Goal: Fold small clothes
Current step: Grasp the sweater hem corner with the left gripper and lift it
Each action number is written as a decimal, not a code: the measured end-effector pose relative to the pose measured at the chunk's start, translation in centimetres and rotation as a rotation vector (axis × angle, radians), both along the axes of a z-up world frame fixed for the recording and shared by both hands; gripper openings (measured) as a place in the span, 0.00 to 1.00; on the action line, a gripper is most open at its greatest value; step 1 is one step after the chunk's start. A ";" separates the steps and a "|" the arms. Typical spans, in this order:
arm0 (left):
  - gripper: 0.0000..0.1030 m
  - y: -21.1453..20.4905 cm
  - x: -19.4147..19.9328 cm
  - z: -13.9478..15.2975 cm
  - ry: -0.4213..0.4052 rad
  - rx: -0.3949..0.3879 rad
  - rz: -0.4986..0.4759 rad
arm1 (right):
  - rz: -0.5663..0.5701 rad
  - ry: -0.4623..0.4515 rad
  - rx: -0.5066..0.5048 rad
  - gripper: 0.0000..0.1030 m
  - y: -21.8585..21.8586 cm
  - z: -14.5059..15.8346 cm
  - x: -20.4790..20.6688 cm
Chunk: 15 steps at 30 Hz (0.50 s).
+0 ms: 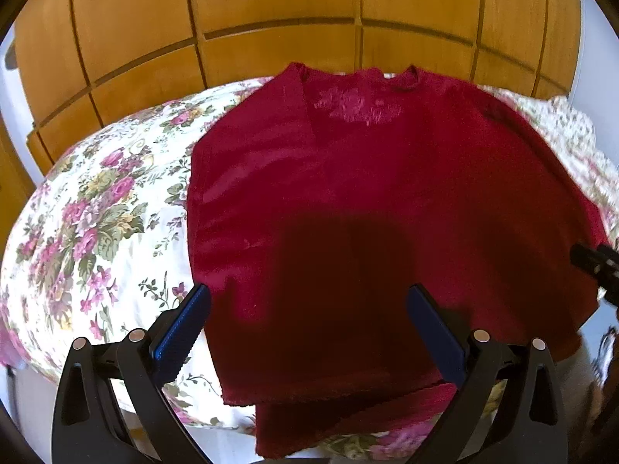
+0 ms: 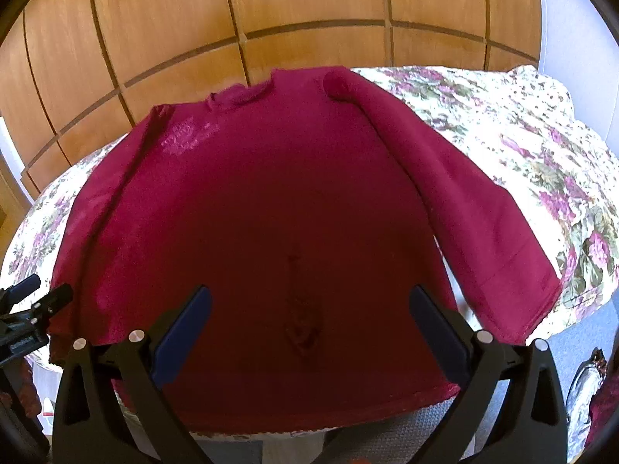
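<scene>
A dark red long-sleeved top (image 1: pixel 367 201) (image 2: pixel 263 208) lies spread flat on a floral bedspread (image 1: pixel 96 208) (image 2: pixel 541 147), neckline at the far side. Its left sleeve is folded in over the body; its right sleeve (image 2: pixel 464 201) stretches out along the right side. My left gripper (image 1: pixel 307 301) hovers open above the hem's left part, nothing between its blue pads (image 1: pixel 182 328). My right gripper (image 2: pixel 309 301) hovers open above the lower middle of the top, also empty. Each gripper's tip shows at the other view's edge: the right gripper (image 1: pixel 595 266) and the left gripper (image 2: pixel 31 297).
A wooden panelled wardrobe (image 1: pixel 309 19) (image 2: pixel 309 11) stands right behind the bed. The bedspread's front edge drops off just below the hem. Blue-grey floor (image 2: pixel 580 340) shows at the lower right, with a patterned object (image 2: pixel 592 382) beside it.
</scene>
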State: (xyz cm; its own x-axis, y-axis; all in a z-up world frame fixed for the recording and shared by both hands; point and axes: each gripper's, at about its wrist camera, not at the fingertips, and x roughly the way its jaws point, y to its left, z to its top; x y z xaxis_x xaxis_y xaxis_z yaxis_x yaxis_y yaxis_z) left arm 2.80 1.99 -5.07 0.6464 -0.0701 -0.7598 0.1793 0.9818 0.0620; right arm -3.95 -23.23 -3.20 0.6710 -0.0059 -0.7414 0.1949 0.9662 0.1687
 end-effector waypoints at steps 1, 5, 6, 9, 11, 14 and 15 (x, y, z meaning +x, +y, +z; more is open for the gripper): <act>0.97 -0.1 0.2 -0.3 0.014 0.016 -0.006 | -0.001 0.006 0.010 0.98 -0.1 -0.2 0.0; 0.91 -0.1 1.0 -2.1 0.053 0.075 -0.038 | 0.004 -0.002 0.039 0.98 -0.2 -0.4 -0.1; 0.88 0.0 1.0 -2.2 0.055 0.061 -0.043 | 0.003 -0.005 0.036 0.98 -0.2 -0.3 -0.2; 0.65 0.5 0.9 -1.9 0.042 0.009 -0.038 | 0.003 -0.014 0.041 0.98 -0.3 -0.3 -0.2; 0.45 1.2 1.1 -1.5 0.043 -0.019 -0.028 | 0.003 -0.018 0.068 0.98 -0.7 -0.4 -0.2; 0.22 3.1 1.5 -0.6 0.065 -0.108 -0.008 | 0.001 -0.026 0.103 0.98 -1.2 -0.4 -0.2; 0.17 3.8 1.7 -0.3 0.069 -0.138 -0.001 | -0.002 -0.027 0.106 0.98 -1.3 -0.4 -0.3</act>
State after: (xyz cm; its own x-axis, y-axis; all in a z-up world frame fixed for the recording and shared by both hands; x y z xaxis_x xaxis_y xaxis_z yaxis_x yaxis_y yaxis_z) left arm 4.52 5.77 -5.36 0.5925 -0.1776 -0.7857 0.1796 0.9800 -0.0862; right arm -4.21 -24.53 -3.56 0.6911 0.0698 -0.7194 0.1911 0.9423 0.2749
